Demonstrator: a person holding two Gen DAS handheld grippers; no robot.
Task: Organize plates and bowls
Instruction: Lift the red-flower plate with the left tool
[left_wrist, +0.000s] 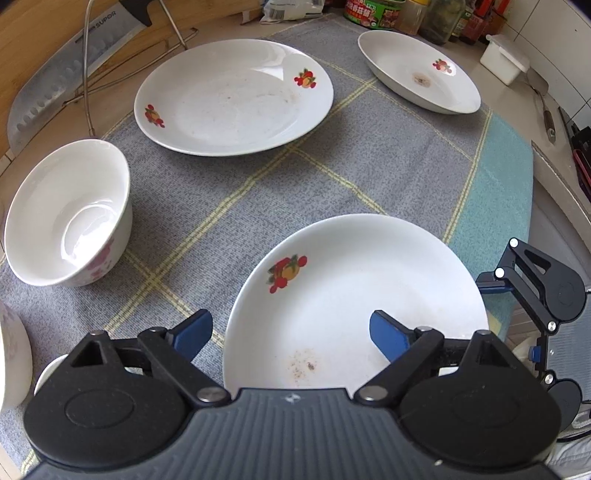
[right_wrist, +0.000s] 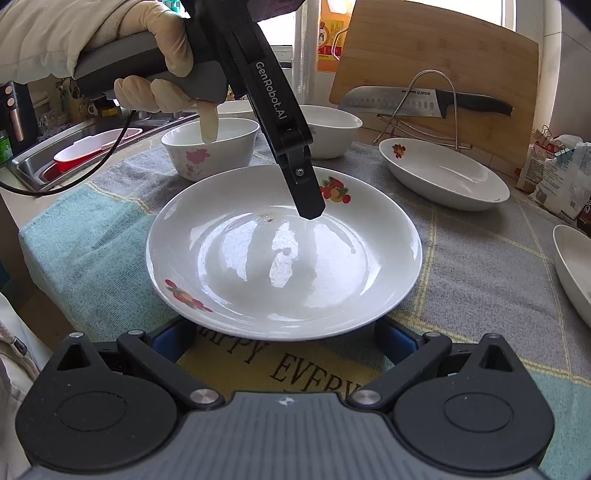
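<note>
A white plate with fruit prints (left_wrist: 354, 295) lies on the grey checked cloth (left_wrist: 229, 206) right in front of my left gripper (left_wrist: 291, 338), which is open, one blue finger over the plate and one left of its rim. In the right wrist view the same plate (right_wrist: 284, 254) lies ahead of my open right gripper (right_wrist: 284, 341), whose fingers sit under the near rim. The left gripper (right_wrist: 308, 206) hangs over it there. Two more plates (left_wrist: 232, 98) (left_wrist: 419, 72) lie farther back. A white bowl with pink flowers (left_wrist: 68, 214) stands at the left.
Two more bowls (right_wrist: 210, 146) (right_wrist: 328, 129) stand behind the plate. A cleaver (right_wrist: 424, 101) rests on a wire rack before a wooden board (right_wrist: 436, 59). Jars (left_wrist: 373, 13) and a white box (left_wrist: 504, 59) line the back. A sink (right_wrist: 74, 151) is beyond the cloth's edge.
</note>
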